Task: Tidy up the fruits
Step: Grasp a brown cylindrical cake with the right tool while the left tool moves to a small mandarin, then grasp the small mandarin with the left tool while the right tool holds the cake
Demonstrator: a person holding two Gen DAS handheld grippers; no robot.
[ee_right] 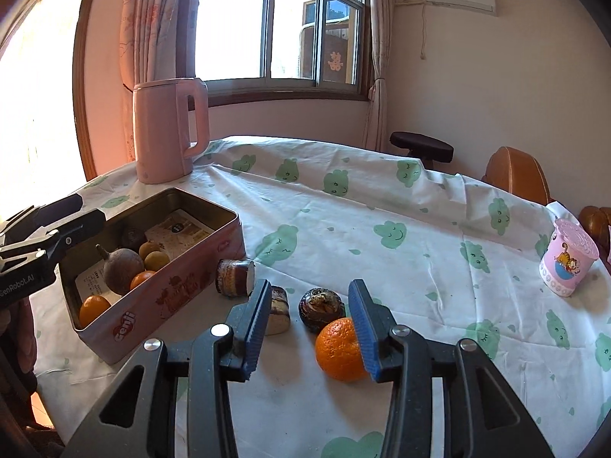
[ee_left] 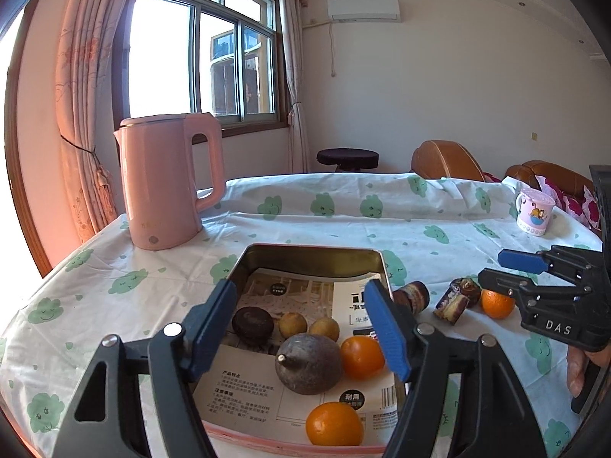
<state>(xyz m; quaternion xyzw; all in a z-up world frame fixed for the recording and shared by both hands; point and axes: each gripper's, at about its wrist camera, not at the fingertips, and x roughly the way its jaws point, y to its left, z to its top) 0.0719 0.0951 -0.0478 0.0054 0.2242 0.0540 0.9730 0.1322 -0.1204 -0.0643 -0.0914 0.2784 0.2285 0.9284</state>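
A pink tin box (ee_left: 313, 257) (ee_right: 164, 297) lined with printed paper holds a large purple-brown fruit (ee_left: 307, 364), two oranges (ee_left: 361, 357) (ee_left: 334, 423), two small yellow-brown fruits (ee_left: 292, 324) and a dark round one (ee_left: 252, 322). My left gripper (ee_left: 301, 328) (ee_right: 89, 210) hovers open over the tin with nothing between its pads. Another orange (ee_right: 338, 349) (ee_left: 496, 303) lies on the tablecloth right of the tin. My right gripper (ee_right: 309, 328) (ee_left: 492, 267) stands open around it, the orange close to the right pad (ee_right: 362, 328) and far from the left one.
Three small cake-like snacks (ee_right: 235, 278) (ee_right: 278, 311) (ee_right: 320, 309) lie between the tin and the loose orange. A pink kettle (ee_left: 164, 183) stands behind the tin. A pink cup (ee_right: 569, 263) sits at the far right. A stool (ee_left: 347, 158) and brown sofa (ee_left: 443, 160) stand beyond the table.
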